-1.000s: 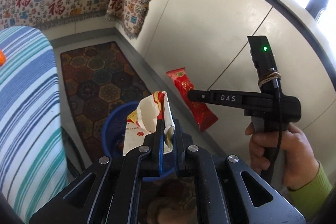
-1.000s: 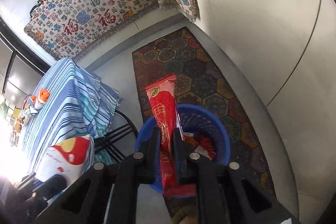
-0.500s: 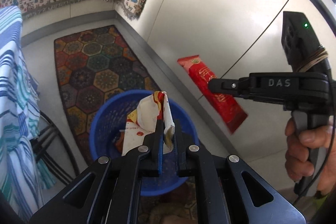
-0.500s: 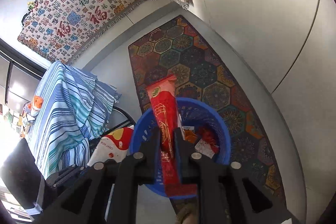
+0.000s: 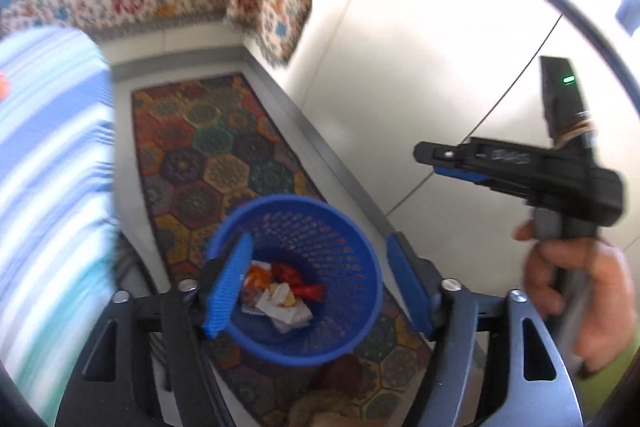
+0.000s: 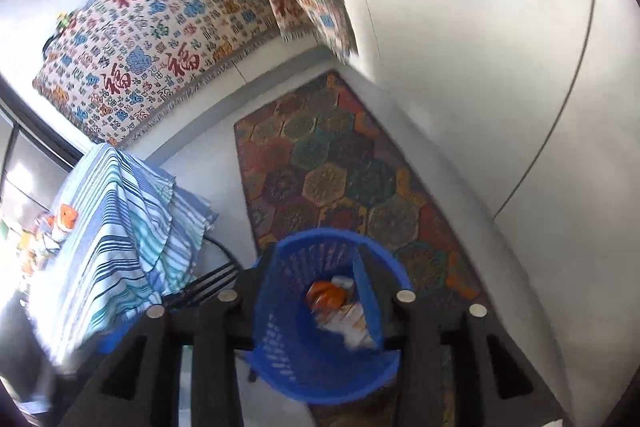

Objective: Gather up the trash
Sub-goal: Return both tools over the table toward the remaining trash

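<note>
At the bottom centre of the left wrist view, the left hand-held gripper (image 5: 318, 287) stands wide apart and empty, its blue pads framing the blue basket (image 5: 362, 311) below. The right hand-held gripper (image 6: 316, 301), at the bottom of its own view, is likewise spread wide and holds nothing; seen from the left, it hangs at the right of the frame (image 5: 448, 159), beside the pale wall. The trash (image 5: 280, 293), a heap of red, orange and white wrappers, lies on the basket floor. The basket rests on the patterned rug (image 5: 208, 155), with the striped cloth (image 6: 116, 227) over the worktop at lower left of the right wrist view. Risks, as judged: light wrappers may spring up over the rim; a low-passing finger could catch the rim and tip the basket; strong blur suggests quick motion, making such a knock likelier.
</note>
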Demonstrator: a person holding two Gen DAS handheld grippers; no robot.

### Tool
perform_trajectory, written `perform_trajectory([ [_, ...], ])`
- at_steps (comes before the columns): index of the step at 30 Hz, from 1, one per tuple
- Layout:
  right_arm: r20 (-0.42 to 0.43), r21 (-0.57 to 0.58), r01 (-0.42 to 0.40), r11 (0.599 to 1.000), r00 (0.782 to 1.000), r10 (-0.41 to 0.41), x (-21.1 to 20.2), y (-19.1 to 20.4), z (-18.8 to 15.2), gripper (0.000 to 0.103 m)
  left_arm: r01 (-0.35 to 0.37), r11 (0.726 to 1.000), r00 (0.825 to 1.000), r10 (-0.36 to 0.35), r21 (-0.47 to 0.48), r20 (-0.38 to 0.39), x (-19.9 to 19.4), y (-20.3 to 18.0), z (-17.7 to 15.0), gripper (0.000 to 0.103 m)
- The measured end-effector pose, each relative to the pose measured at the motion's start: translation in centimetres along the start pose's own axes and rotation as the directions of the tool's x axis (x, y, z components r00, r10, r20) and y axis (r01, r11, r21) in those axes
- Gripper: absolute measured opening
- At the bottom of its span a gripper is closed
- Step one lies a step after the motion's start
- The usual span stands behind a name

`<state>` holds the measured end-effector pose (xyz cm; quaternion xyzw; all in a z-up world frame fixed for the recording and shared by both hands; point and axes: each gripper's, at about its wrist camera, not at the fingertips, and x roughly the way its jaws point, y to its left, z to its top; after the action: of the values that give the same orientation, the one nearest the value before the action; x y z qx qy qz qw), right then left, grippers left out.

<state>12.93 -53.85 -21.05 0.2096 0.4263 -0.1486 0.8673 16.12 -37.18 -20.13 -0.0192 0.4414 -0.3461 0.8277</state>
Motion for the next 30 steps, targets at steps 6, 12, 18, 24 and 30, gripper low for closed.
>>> perform_trajectory([
  [6, 0.156, -0.130, 0.079, 0.988, 0.986, -0.059, -2.7, 5.8, 0.5, 0.063, -0.120, 0.993, 0.990, 0.119, 0.014, 0.078, -8.8, 2.9, -1.4, 0.085],
  [12, 0.185, -0.265, -0.023, 0.964, 0.980, 0.074, -3.4, 13.8, -0.8, 0.063, -0.317, 0.945, 0.943, 0.323, -0.081, 0.077, -13.8, 11.0, -4.1, 0.087],
  [18, 0.078, -0.482, -0.150, 0.863, 0.974, 0.213, -2.6, 24.1, -5.4, 0.063, -0.488, 0.856, 0.868, 0.497, -0.168, 0.013, -17.2, 19.5, -6.4, 0.087],
  [24, -0.077, -0.596, -0.244, 0.765, 0.966, 0.248, -0.1, 31.6, -9.2, 0.063, -0.559, 0.796, 0.824, 0.565, -0.232, -0.046, -18.7, 25.8, -7.4, 0.087],
  [30, -0.132, -0.632, -0.260, 0.730, 0.965, 0.229, 2.0, 35.1, -11.2, 0.063, -0.587, 0.784, 0.806, 0.589, -0.203, -0.056, -18.9, 27.8, -6.7, 0.093],
])
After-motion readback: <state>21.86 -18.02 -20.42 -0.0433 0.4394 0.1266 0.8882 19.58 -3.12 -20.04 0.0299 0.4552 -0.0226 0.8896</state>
